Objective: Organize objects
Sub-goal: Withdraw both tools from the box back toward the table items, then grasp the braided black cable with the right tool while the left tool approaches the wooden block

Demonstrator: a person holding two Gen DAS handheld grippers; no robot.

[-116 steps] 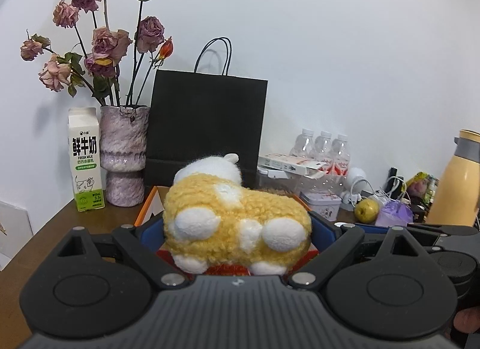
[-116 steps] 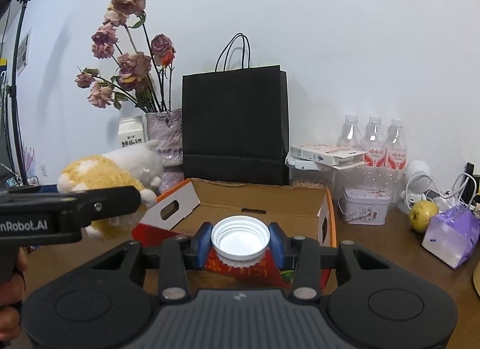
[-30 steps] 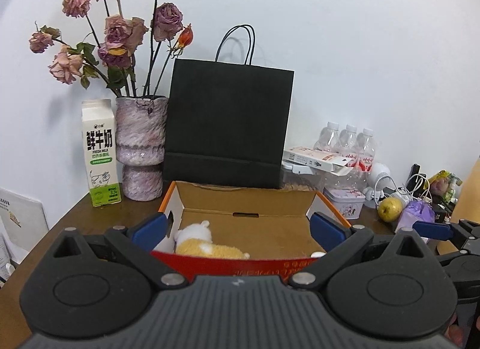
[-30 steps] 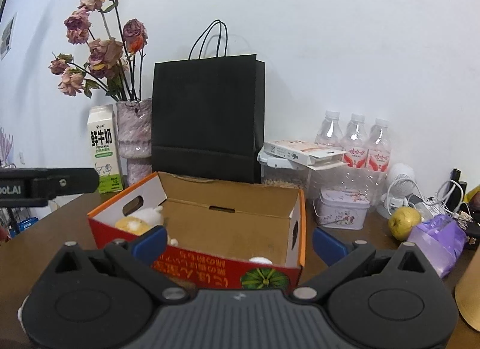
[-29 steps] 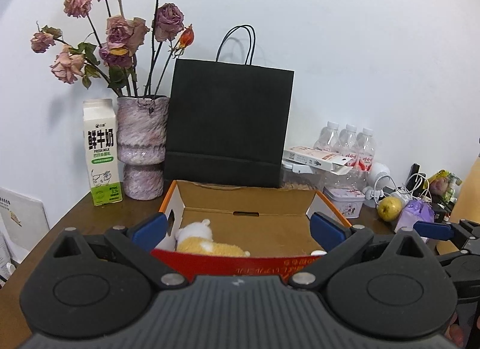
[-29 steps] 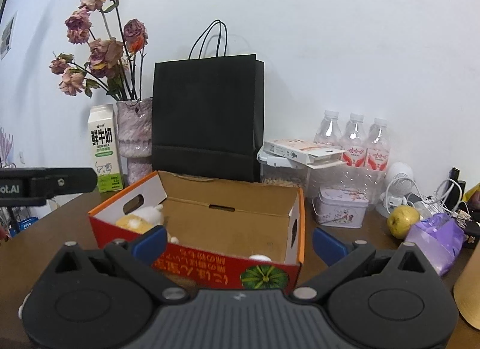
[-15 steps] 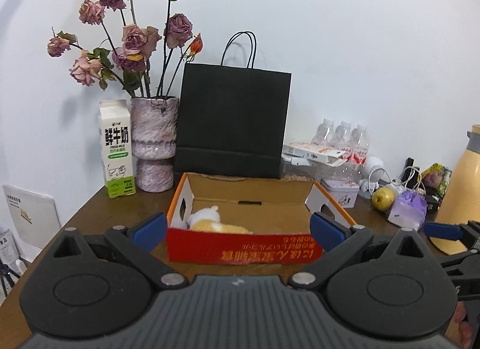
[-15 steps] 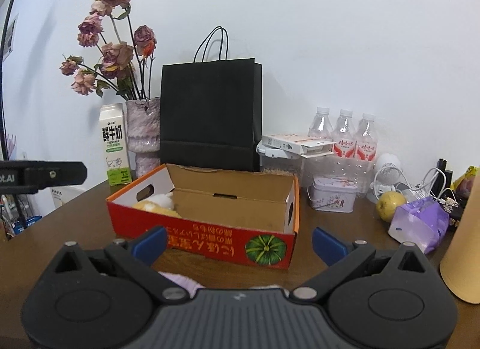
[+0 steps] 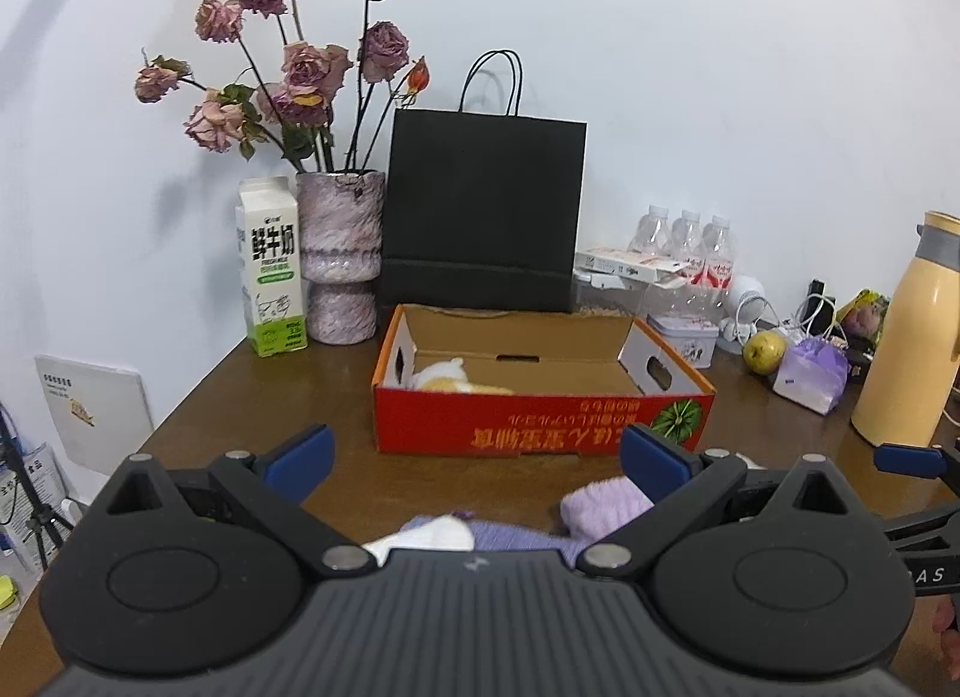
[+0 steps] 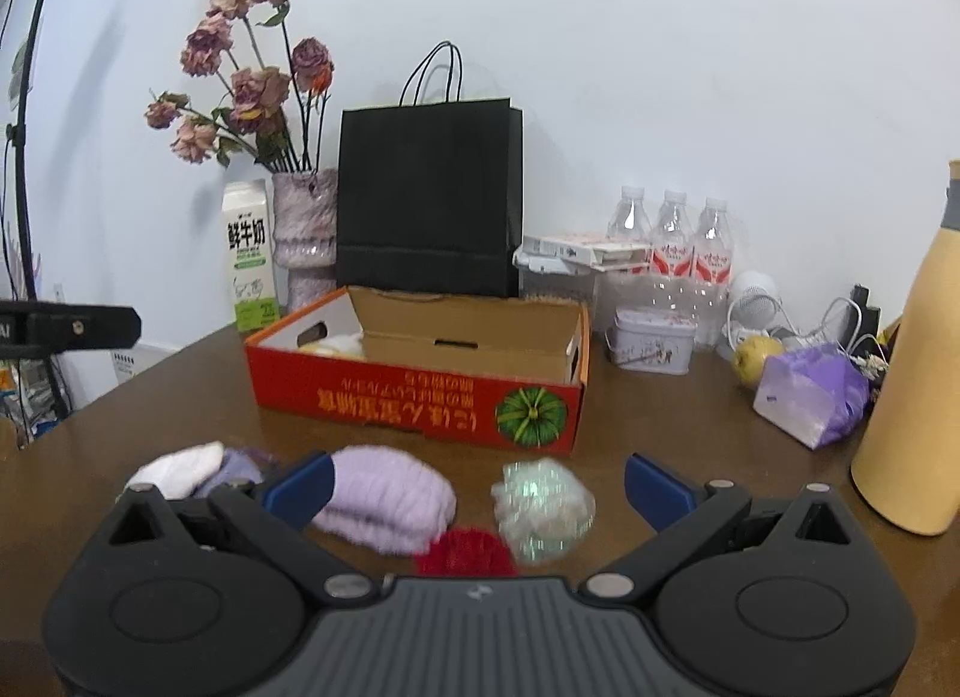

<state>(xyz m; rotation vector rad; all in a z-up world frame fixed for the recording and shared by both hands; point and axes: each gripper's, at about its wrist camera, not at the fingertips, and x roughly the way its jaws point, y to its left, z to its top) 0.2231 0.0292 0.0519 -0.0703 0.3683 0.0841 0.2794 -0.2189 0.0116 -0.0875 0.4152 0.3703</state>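
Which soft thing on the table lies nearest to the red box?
The shiny pale green ball; the purple sock and the red pompom lie nearer the right gripper.

Both wrist cameras sit low above the brown table, looking forward along their own blue-tipped fingers toward the white wall. The left view faces the red cardboard box nearly square-on; the right view stands further right and sees it obliquely. Both share the black paper bag, vase and milk carton.
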